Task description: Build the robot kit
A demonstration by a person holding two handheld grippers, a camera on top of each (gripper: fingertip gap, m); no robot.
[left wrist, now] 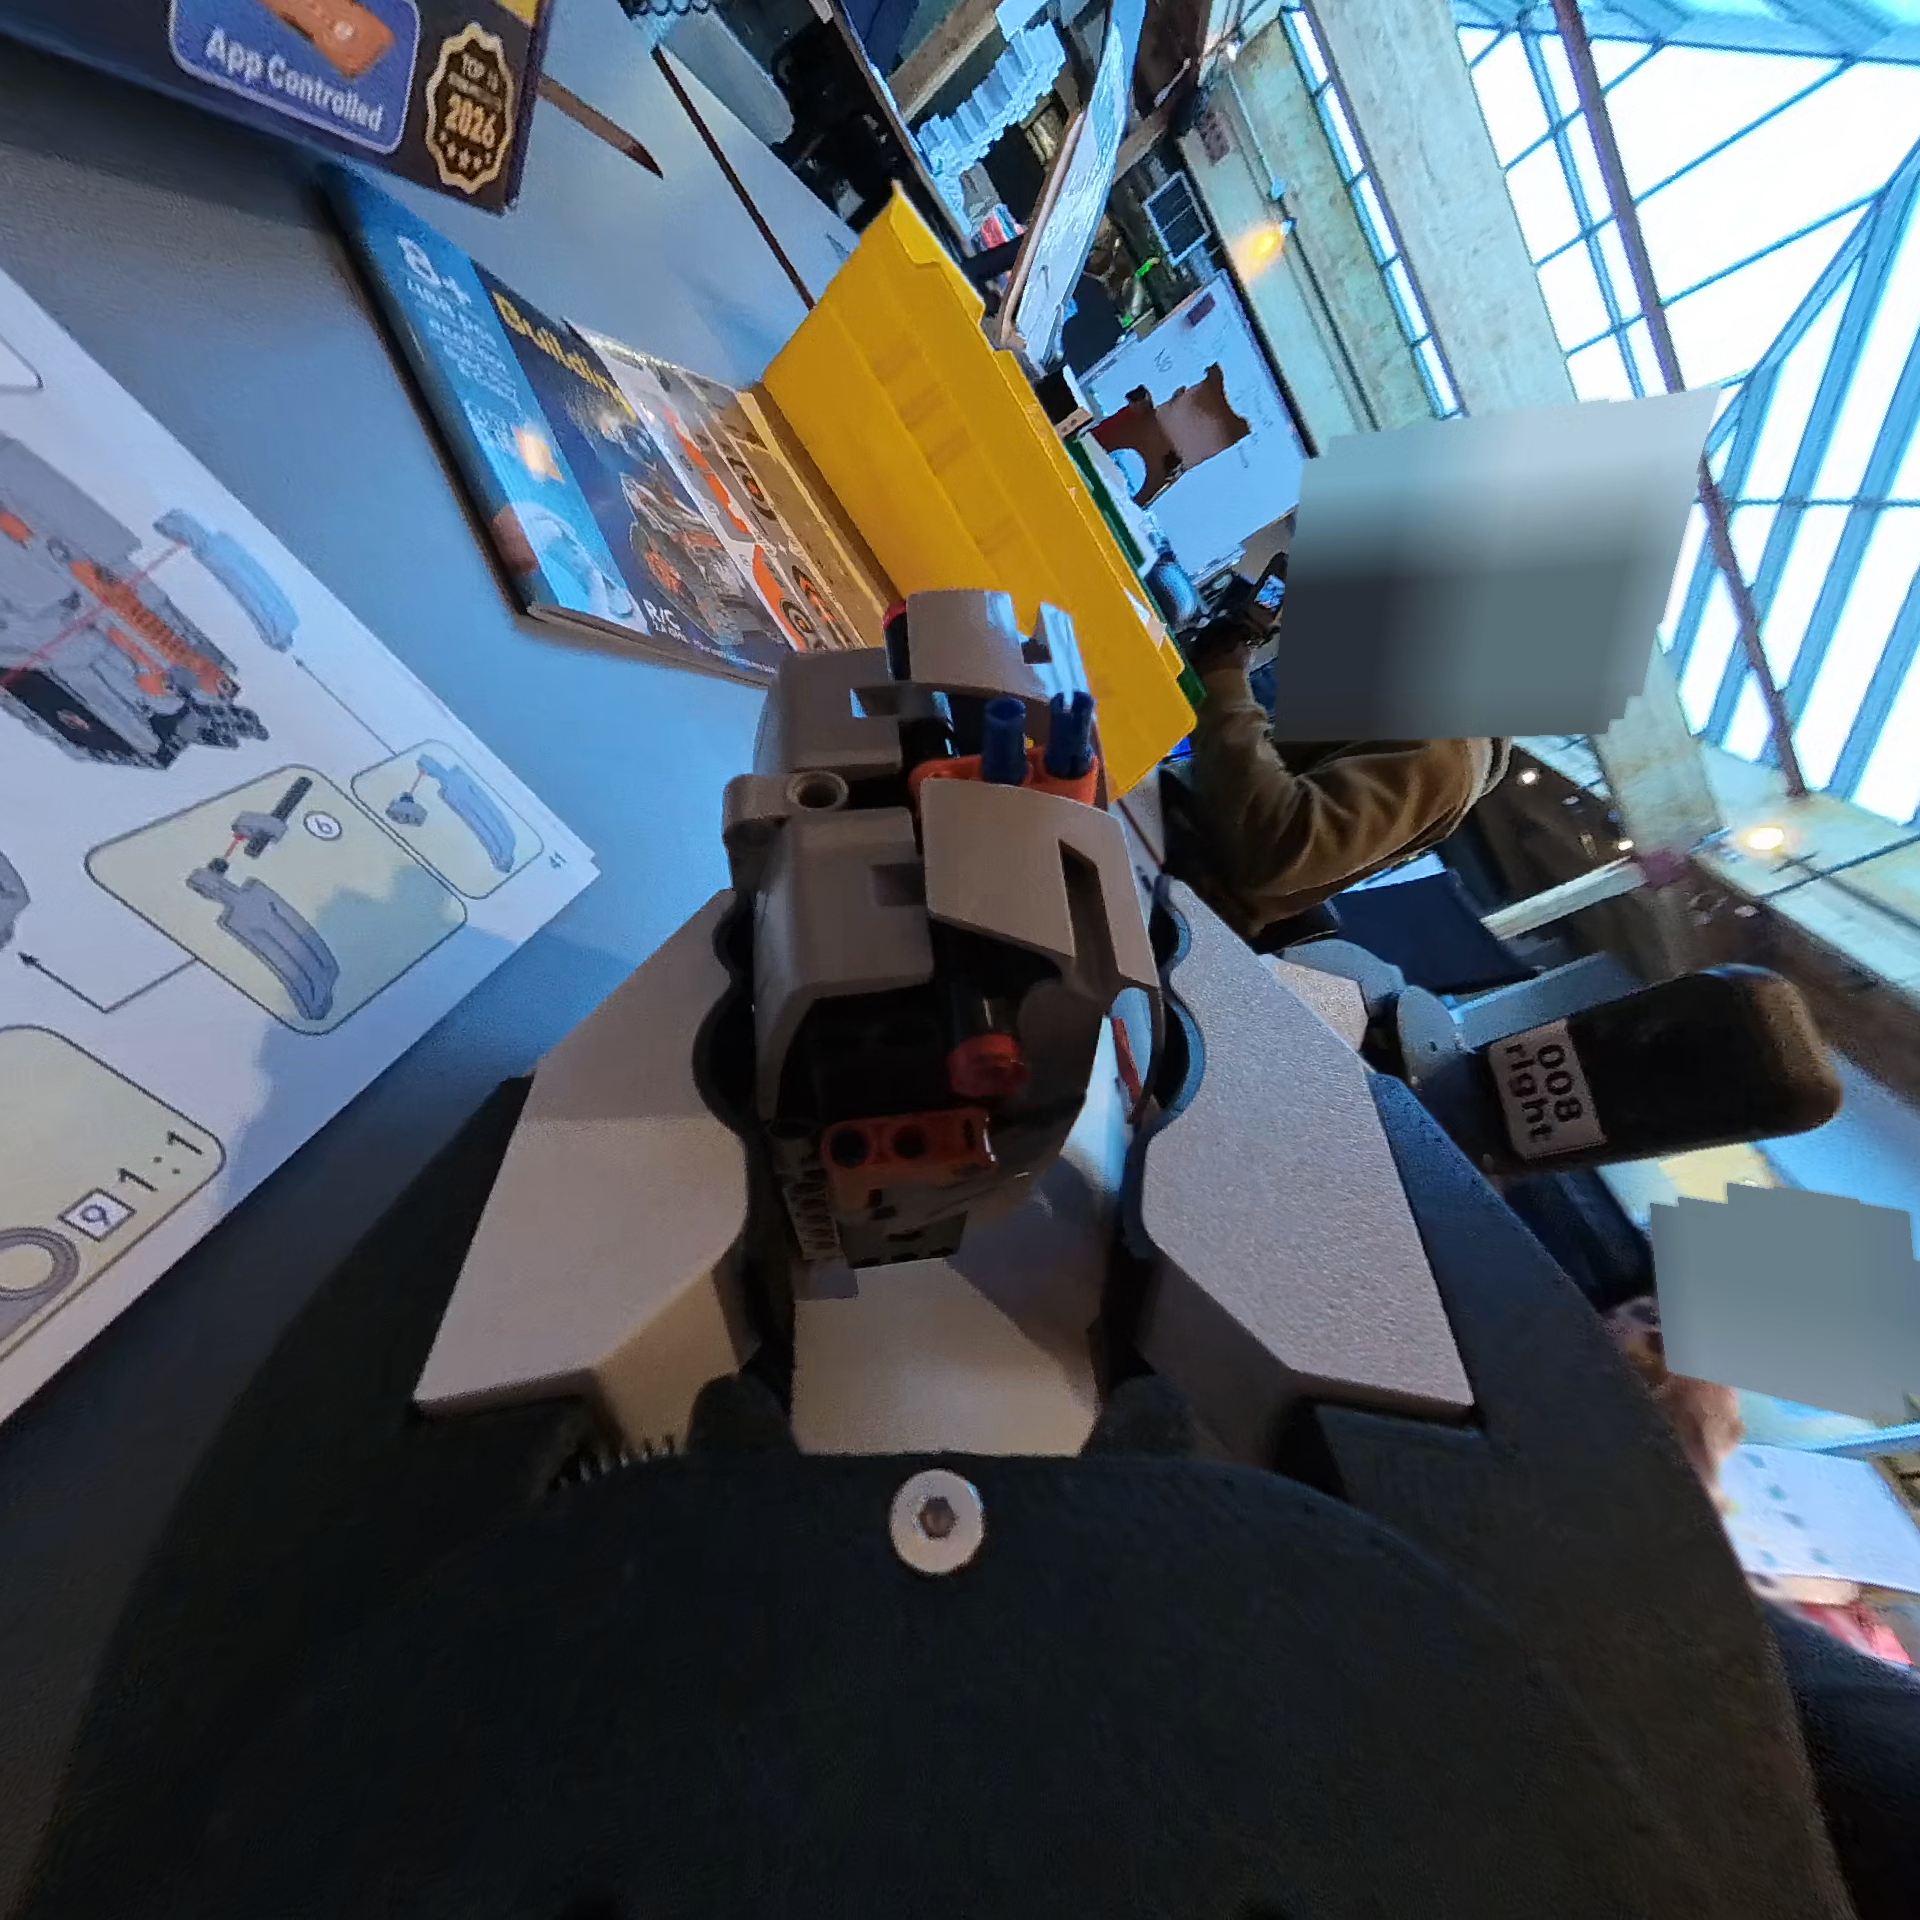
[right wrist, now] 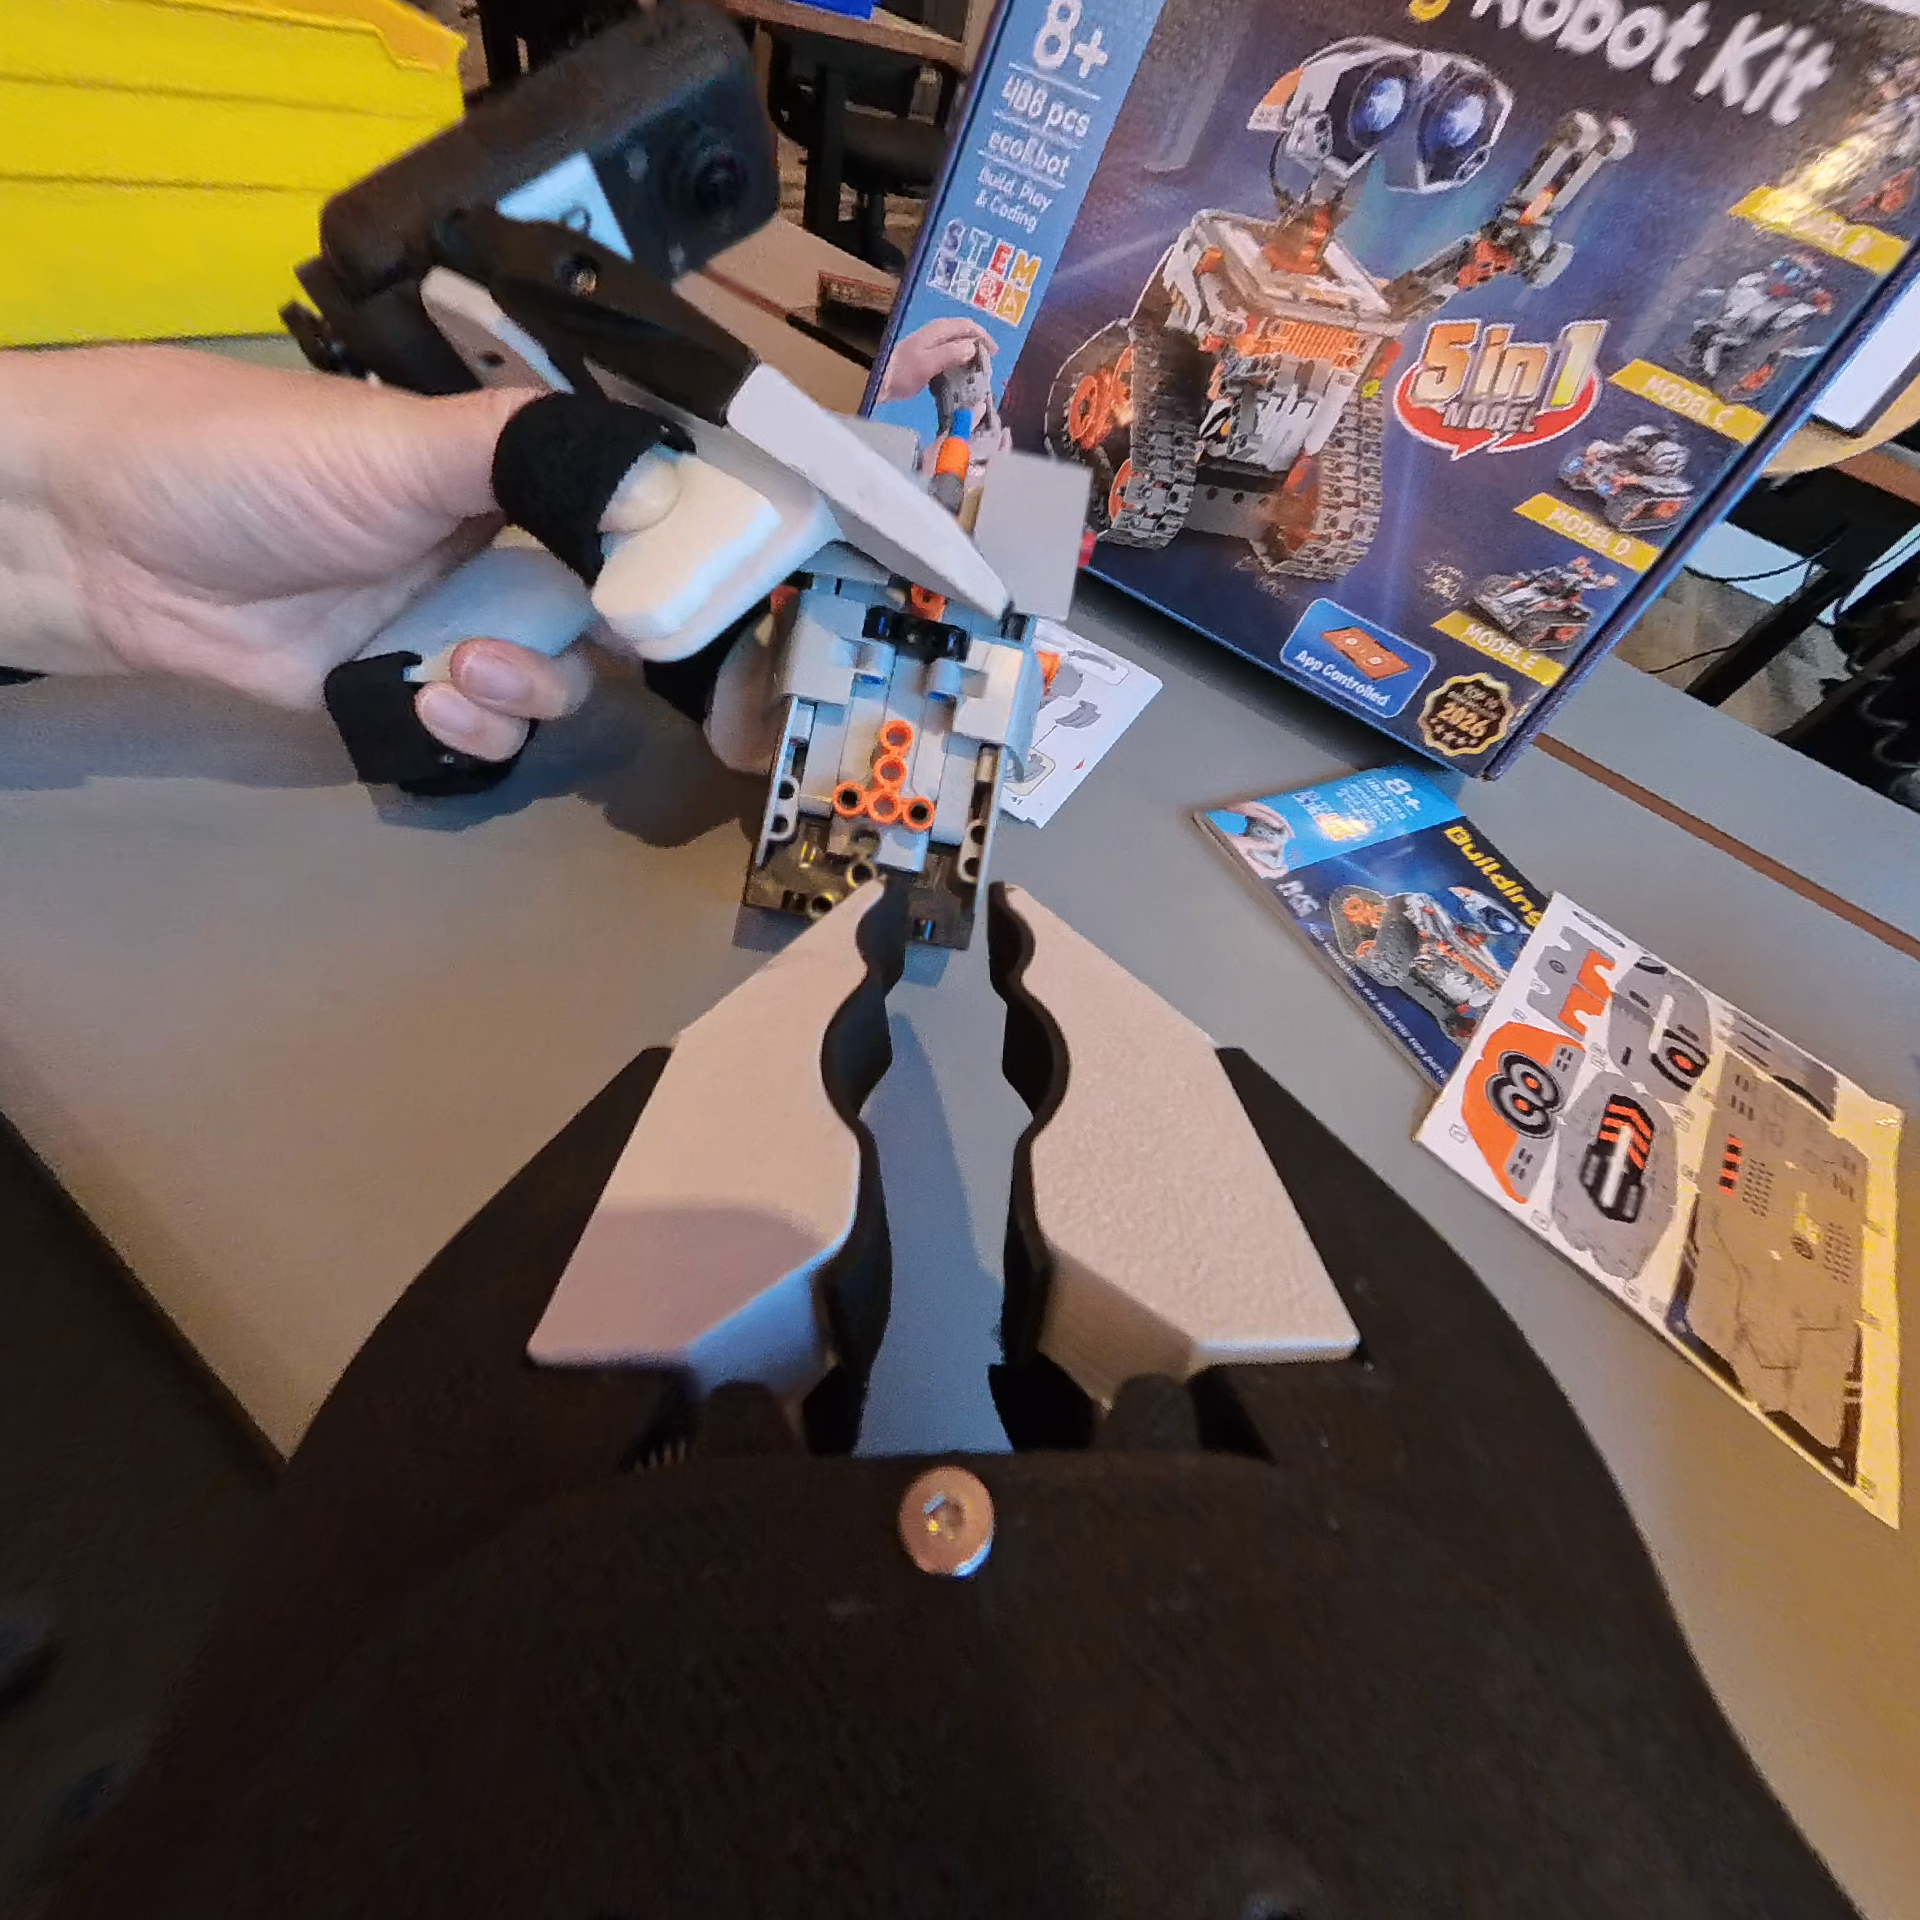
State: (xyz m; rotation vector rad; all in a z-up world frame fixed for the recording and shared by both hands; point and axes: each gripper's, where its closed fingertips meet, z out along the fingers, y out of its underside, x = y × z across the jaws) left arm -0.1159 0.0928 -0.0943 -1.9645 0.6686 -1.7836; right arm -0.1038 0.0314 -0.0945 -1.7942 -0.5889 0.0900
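Grey table (right wrist: 312,935) fills the background. The left gripper (left wrist: 945,914) is clamped on a grey-and-orange brick model (left wrist: 883,935) at frame centre. The right gripper (right wrist: 935,899), partly open and empty, has its tips just beside the model's lower end. A booklet (right wrist: 1371,925) and sticker sheet (right wrist: 1662,1195) lie at right, with the kit box (right wrist: 1455,364) at upper right.

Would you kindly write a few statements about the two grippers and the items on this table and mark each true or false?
1. The left gripper is clamped on the grey brick model. True.
2. The right gripper holds the model. False: its jaws are empty and slightly apart.
3. The kit box stands upright on the table. True.
4. The sticker sheet lies inside the yellow bin. False: it lies on the table.
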